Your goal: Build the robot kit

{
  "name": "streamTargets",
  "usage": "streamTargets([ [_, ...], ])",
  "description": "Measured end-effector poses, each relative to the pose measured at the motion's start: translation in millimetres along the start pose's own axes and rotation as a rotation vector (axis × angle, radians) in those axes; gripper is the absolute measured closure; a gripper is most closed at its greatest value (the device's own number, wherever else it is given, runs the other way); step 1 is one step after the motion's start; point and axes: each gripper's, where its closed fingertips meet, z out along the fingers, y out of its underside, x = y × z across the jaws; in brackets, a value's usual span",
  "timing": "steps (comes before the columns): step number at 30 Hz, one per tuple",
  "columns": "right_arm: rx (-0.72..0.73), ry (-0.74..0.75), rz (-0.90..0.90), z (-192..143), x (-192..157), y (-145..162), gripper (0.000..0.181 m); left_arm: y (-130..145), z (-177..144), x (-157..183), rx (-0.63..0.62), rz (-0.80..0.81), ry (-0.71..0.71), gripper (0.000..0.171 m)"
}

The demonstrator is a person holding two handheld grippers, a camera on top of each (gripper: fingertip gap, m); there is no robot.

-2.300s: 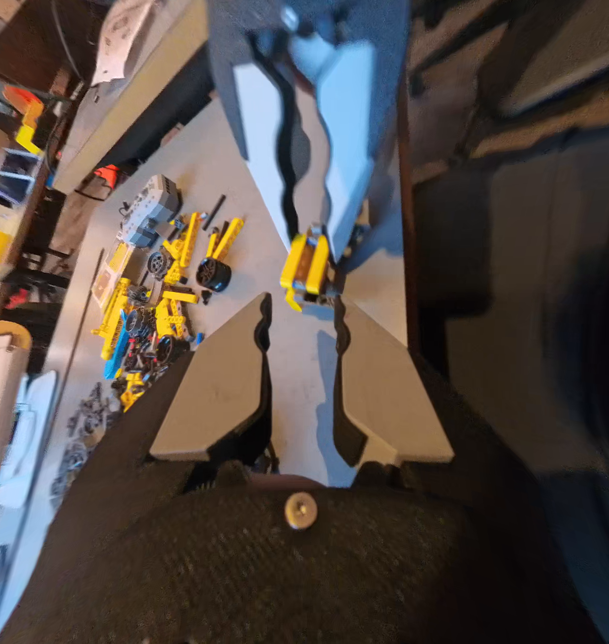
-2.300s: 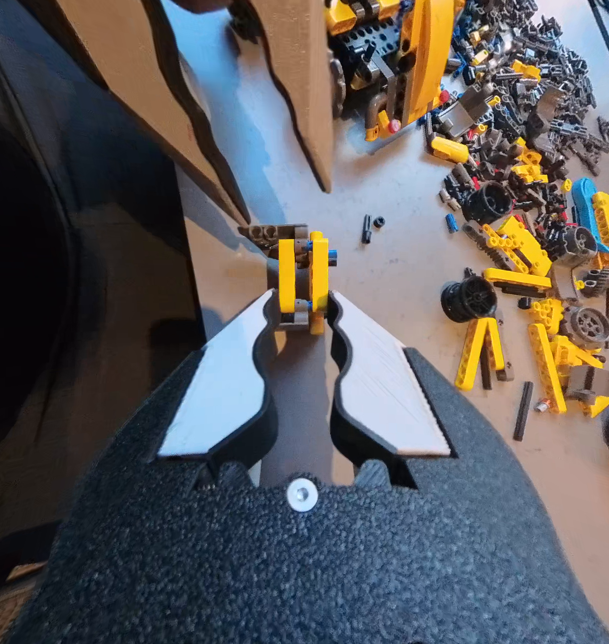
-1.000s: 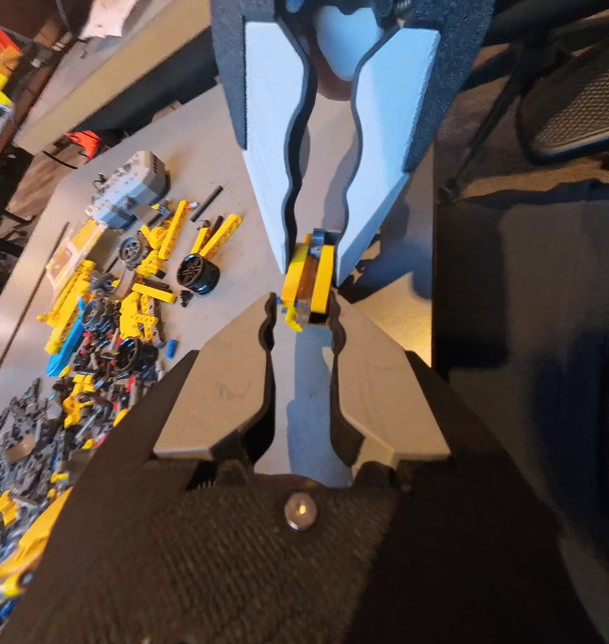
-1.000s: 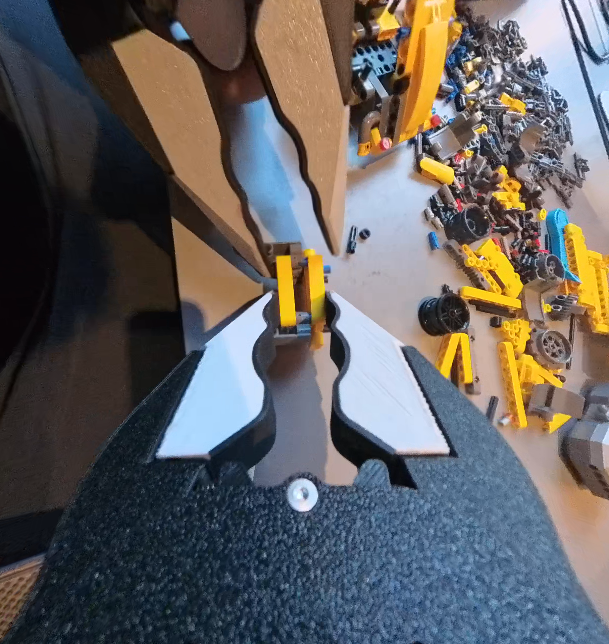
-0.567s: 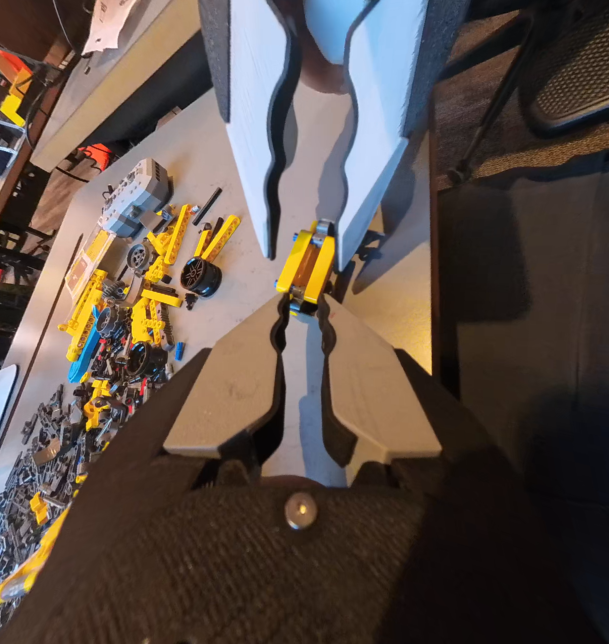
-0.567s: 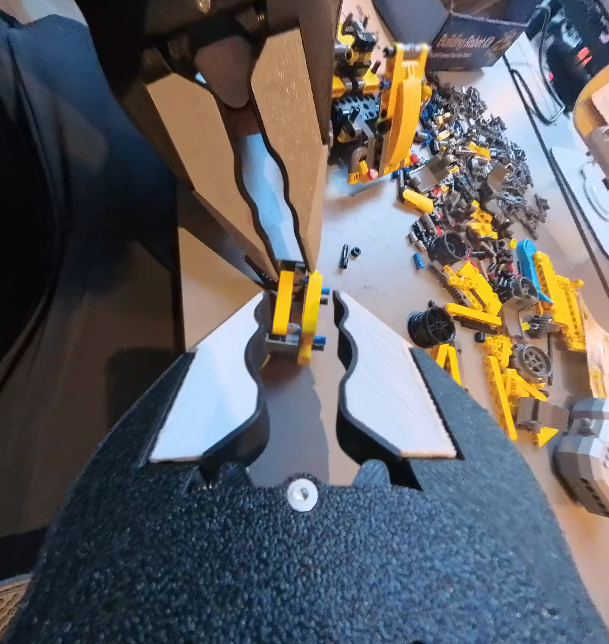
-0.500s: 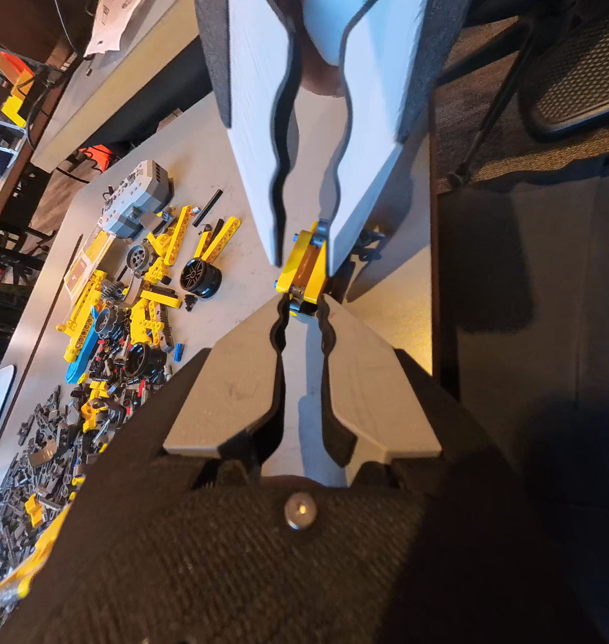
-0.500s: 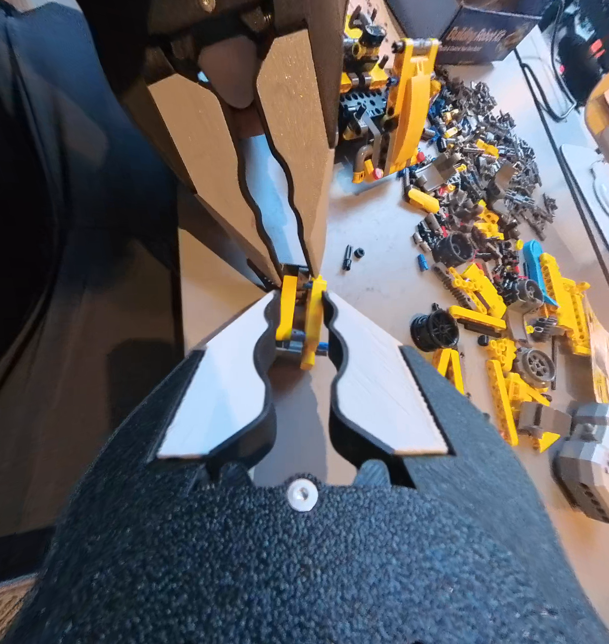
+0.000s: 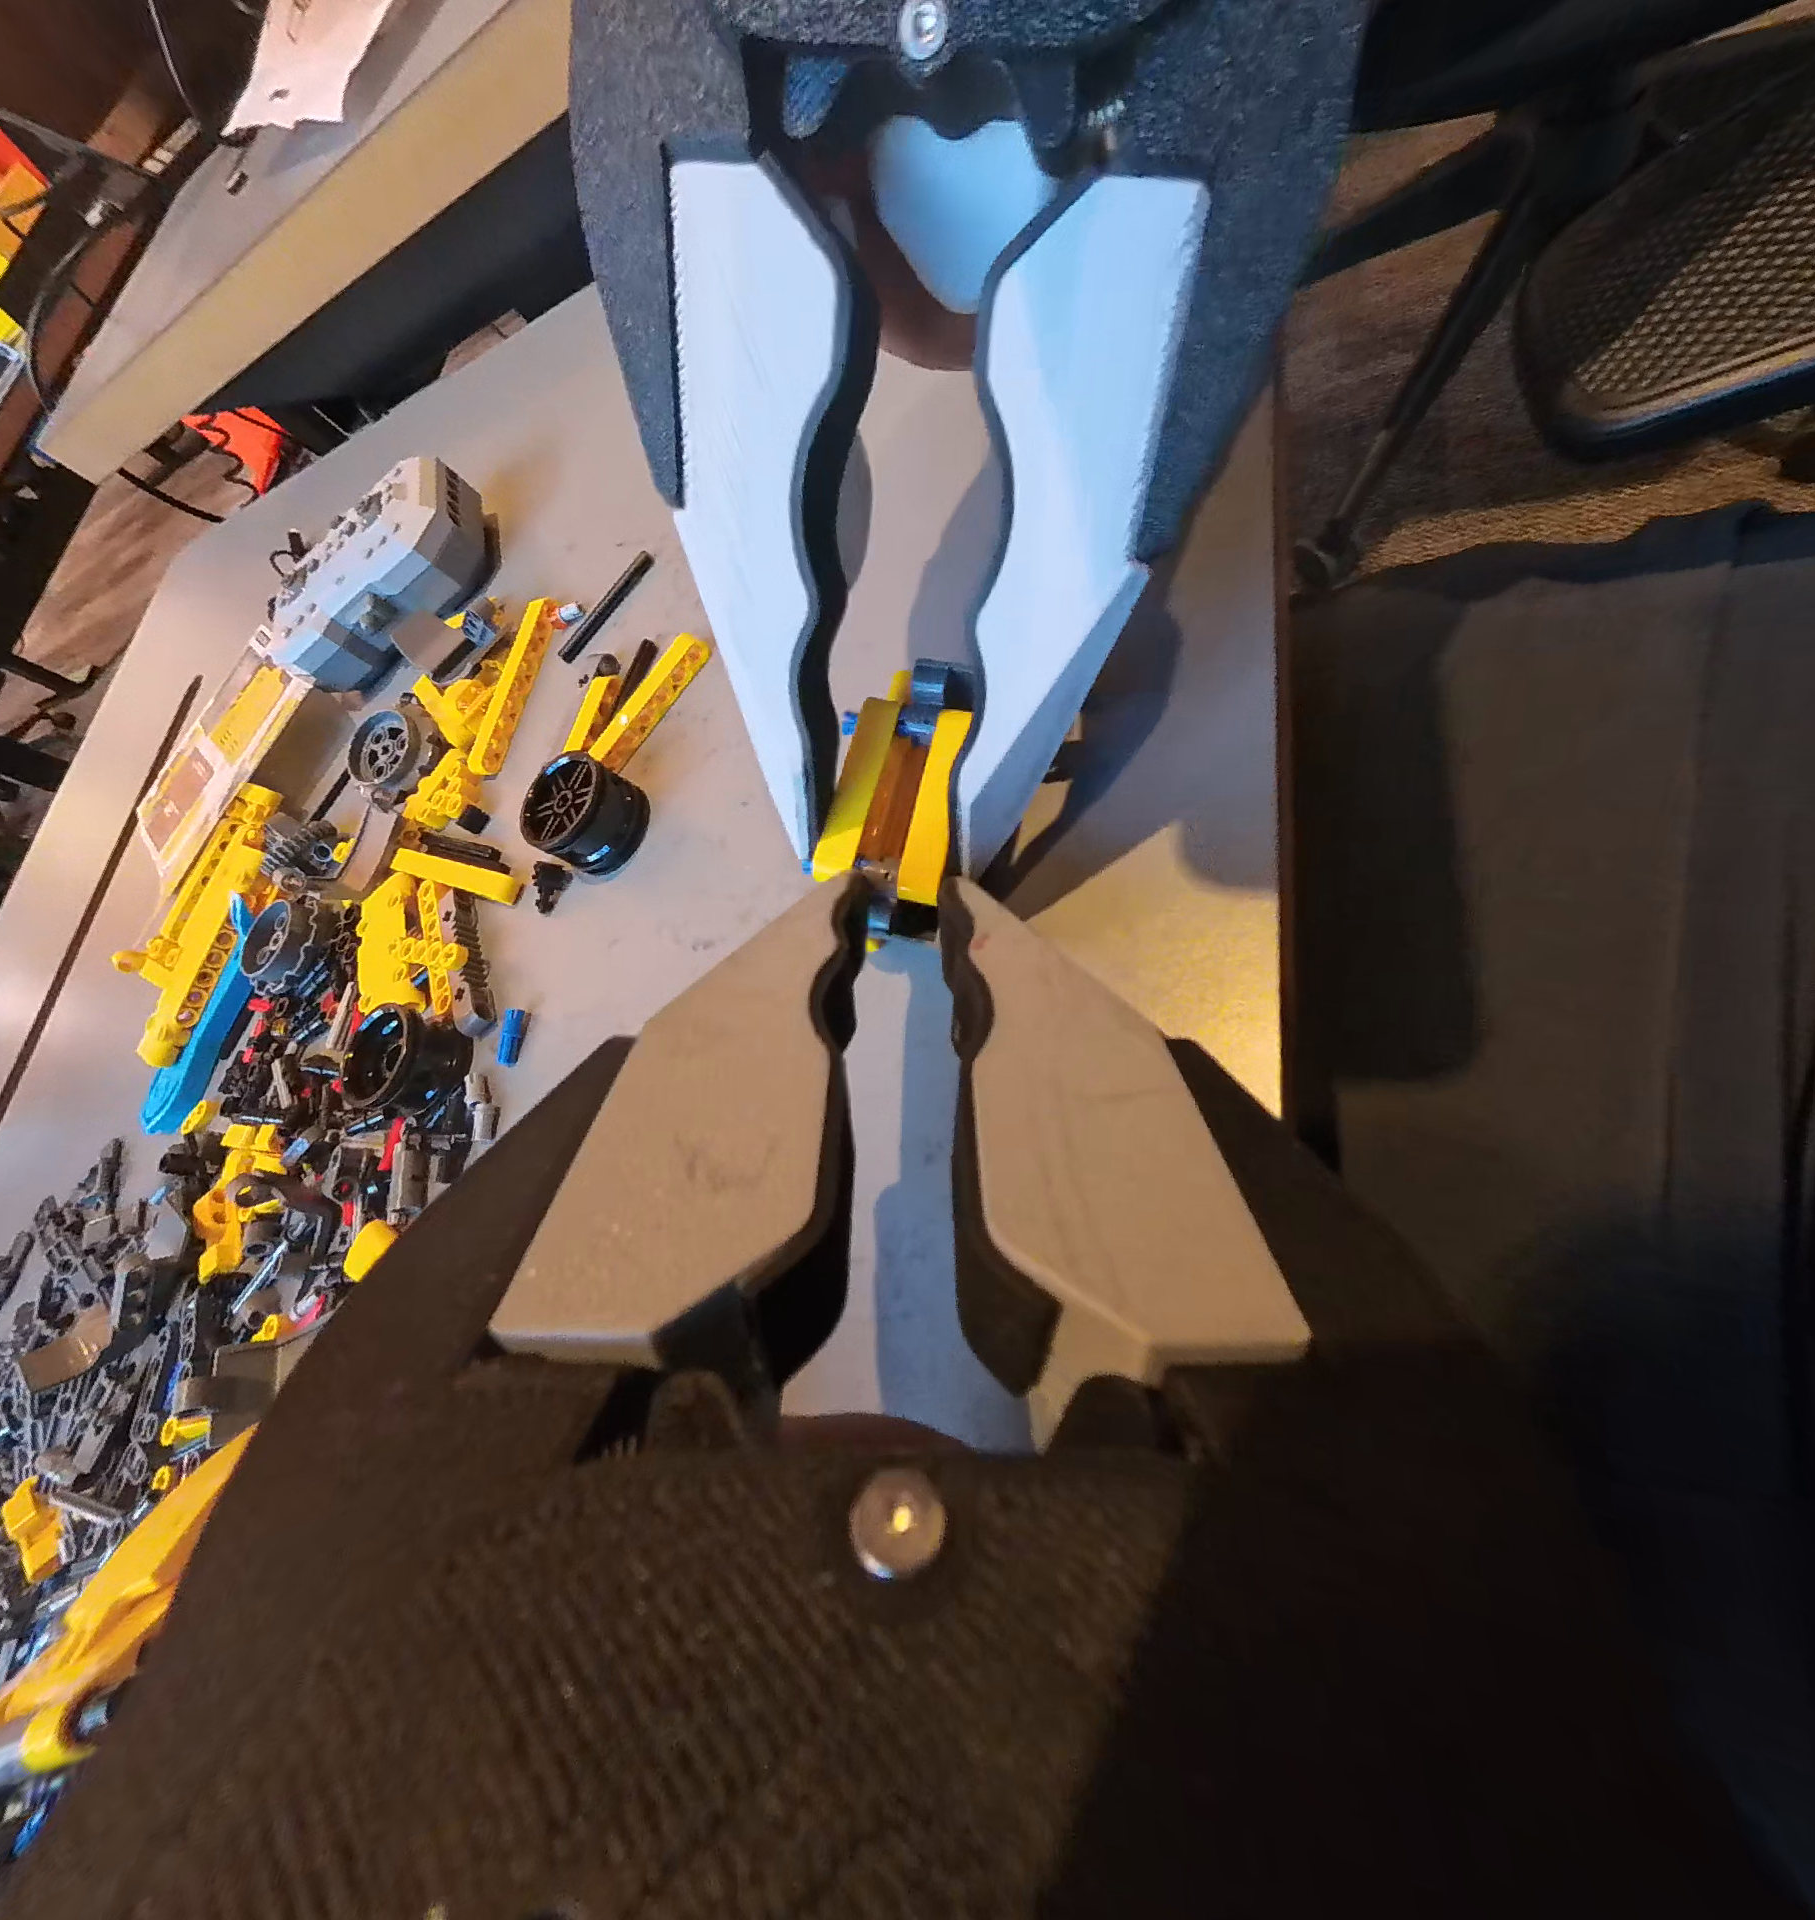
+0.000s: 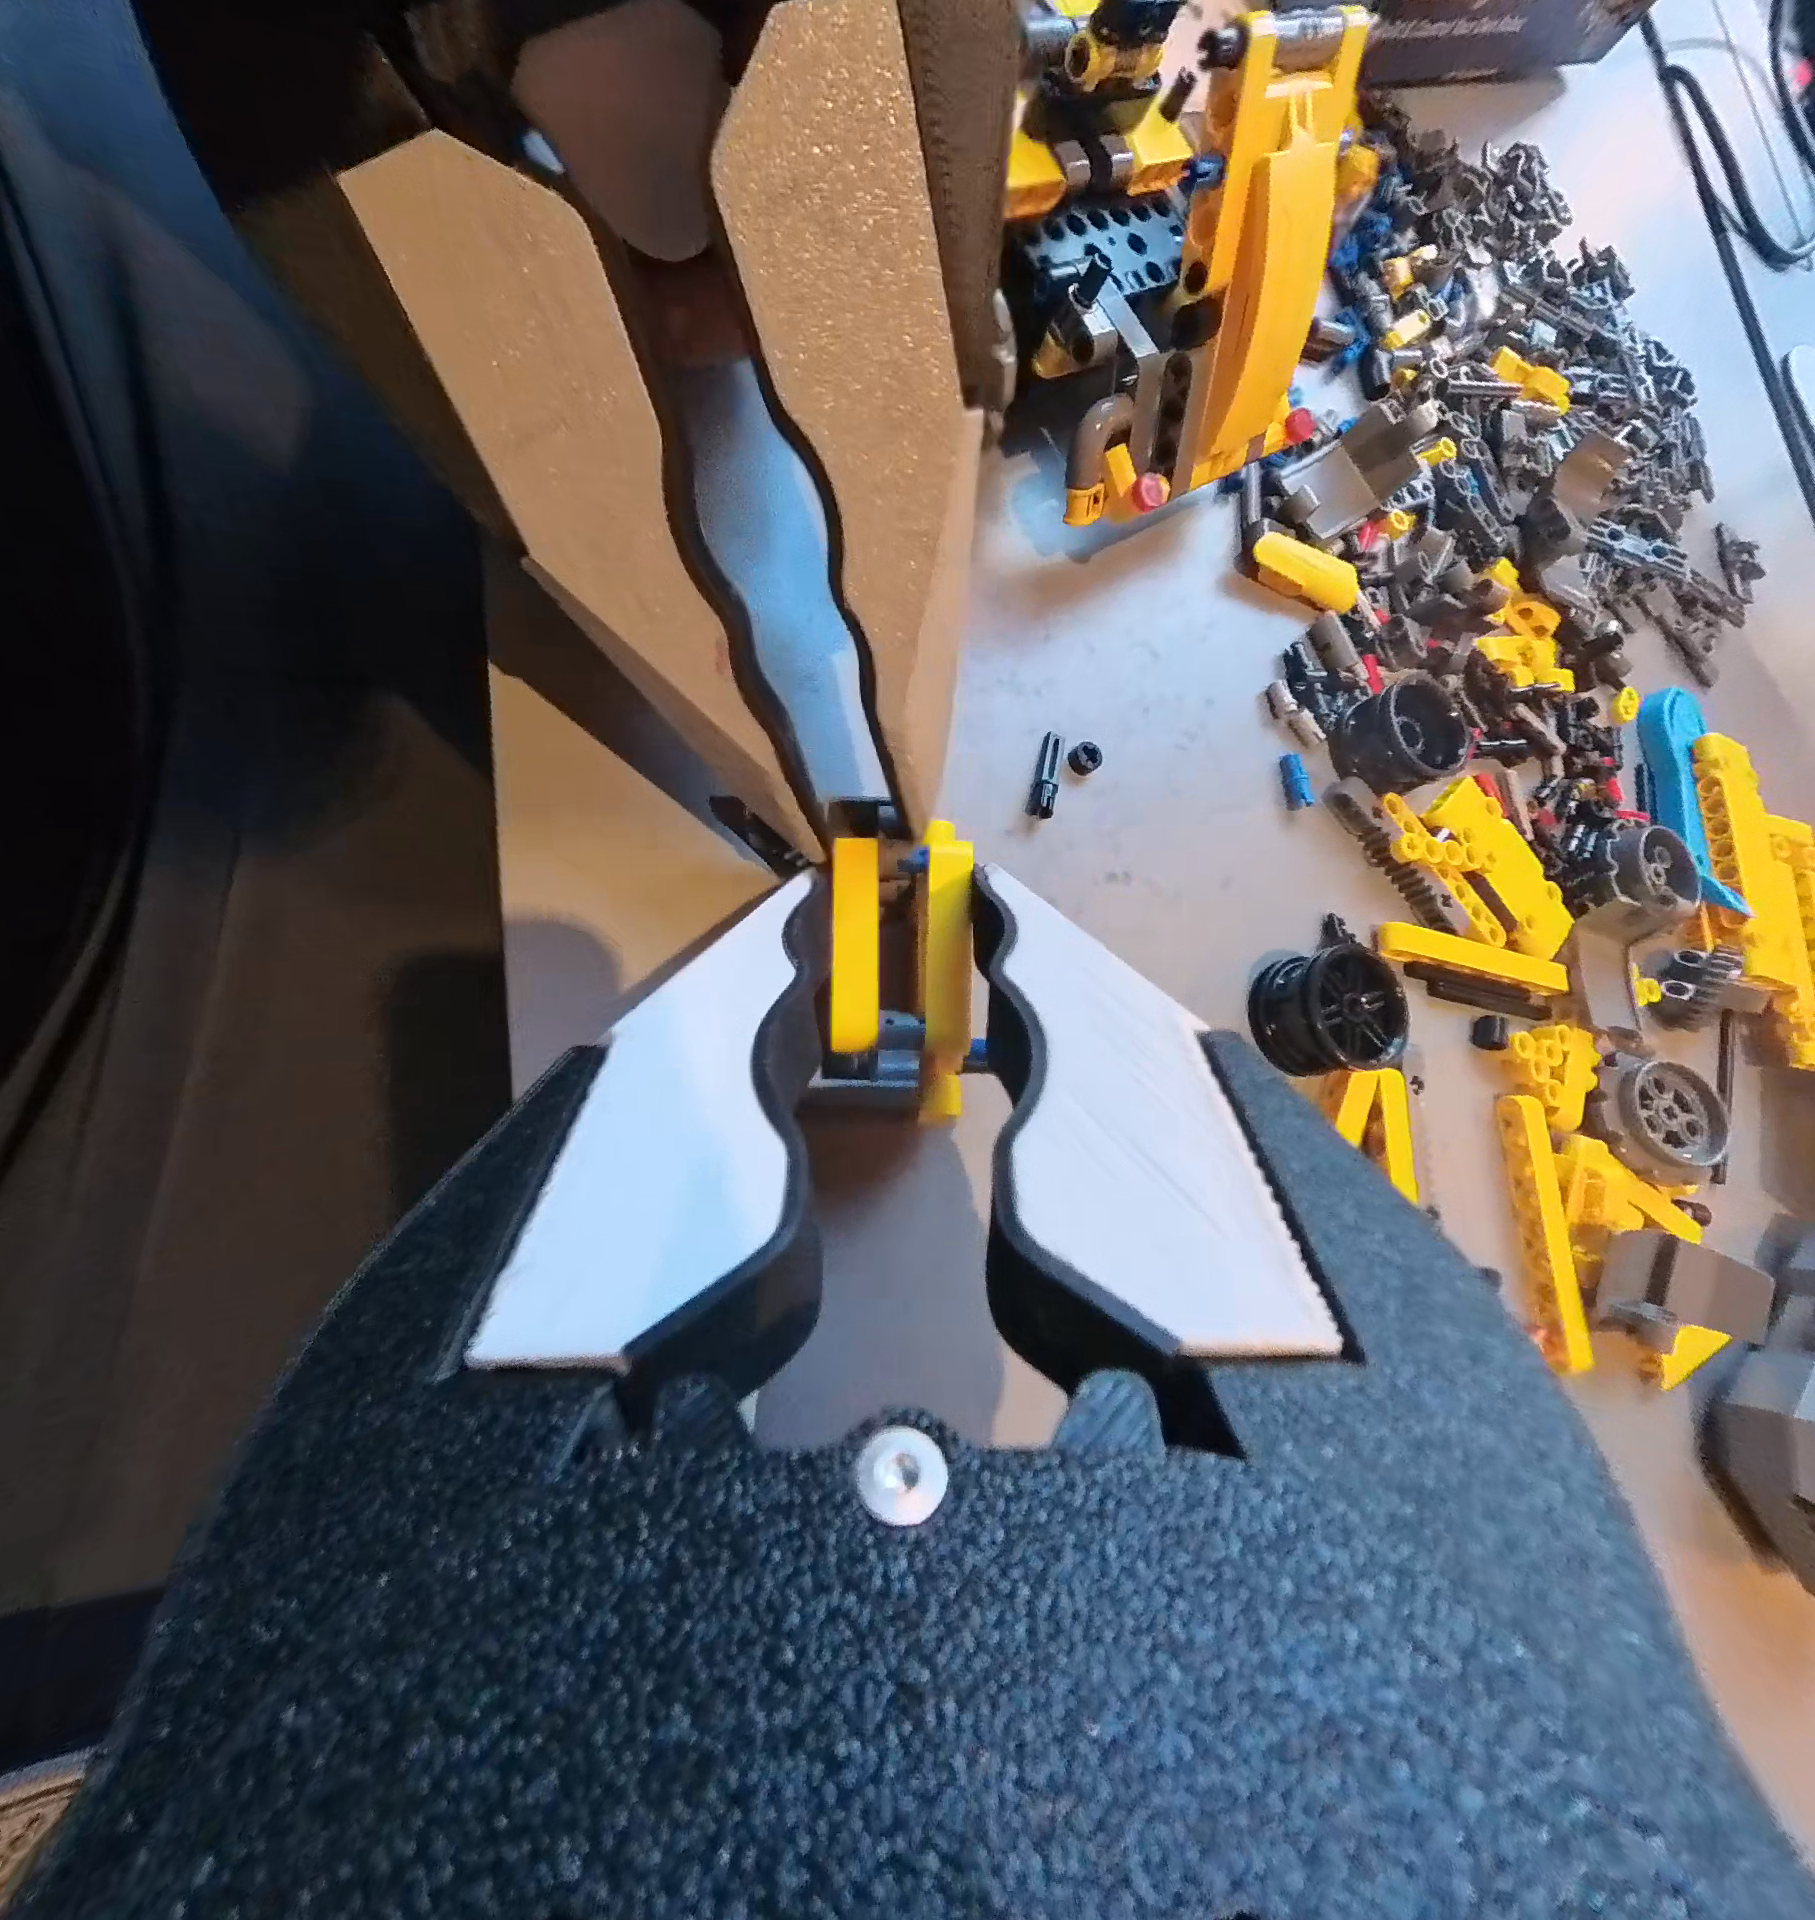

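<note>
A small yellow brick assembly [image 9: 887, 790] of two yellow beams joined by dark and blue pins hangs above the grey table [image 9: 674, 935], near its edge. My left gripper [image 9: 898, 899] is shut on its dark near end. My right gripper [image 9: 887, 847] comes from the opposite side, its white fingers pressed on both yellow beams. In the right wrist view the assembly [image 10: 851, 956] sits between my right gripper's [image 10: 895, 883] fingers, with the left gripper [image 10: 872, 831] pinching its far end.
A pile of loose yellow, black and blue bricks [image 9: 290, 987] covers the table on the side away from the edge. A black wheel [image 9: 581, 810], a grey motor block [image 9: 383, 582] and a partly built yellow vehicle [image 10: 1194, 260] lie there. An office chair [image 9: 1713, 260] stands beyond the table edge. The grippers are tip to tip, or close to it. Between my right fingertips and the black wheel [image 9: 581, 810] there is roughly 9 centimeters. Look for it in the right wrist view [image 10: 1321, 1000] too.
My left gripper moved in and shut on the assembly's end. My right gripper opened briefly, then shut again with the assembly deeper between its fingers.
</note>
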Motion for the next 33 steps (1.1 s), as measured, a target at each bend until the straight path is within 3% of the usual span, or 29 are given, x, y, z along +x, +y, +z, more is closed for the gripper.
streamTargets([
  [2,0.003,-0.009,0.003,0.0,-0.2,0.0,0.155,1.4,-2.2,-3.0,0.0,-0.018,-0.01,0.157],
  [5,0.001,-0.008,-0.008,0.4,-0.7,-0.2,0.155,3.0,-4.1,-8.3,-0.014,-0.089,0.003,0.141],
  [8,0.003,0.004,-0.027,1.8,-0.1,-1.3,0.155,3.8,0.5,-1.4,-0.03,-0.034,0.061,0.148],
  [13,-0.007,0.003,-0.08,1.2,-0.1,-0.4,0.155,1.6,4.5,-3.1,-0.061,0.019,0.083,0.138],
  [19,-0.014,0.0,-0.093,2.0,0.7,-0.5,0.156,2.0,5.4,-3.1,-0.057,0.03,0.112,0.142],
  [27,-0.054,-0.038,-0.151,4.1,-1.1,-1.8,0.16,2.1,5.3,-2.6,-0.063,0.097,0.065,0.147],
  [30,-0.067,-0.013,-0.123,6.1,-2.2,-3.7,0.16,3.9,3.6,-3.0,-0.035,0.058,0.077,0.148],
  [33,0.008,0.006,-0.015,5.5,-5.9,-5.4,0.159,3.6,0.7,-0.1,-0.007,0.039,0.107,0.147],
])
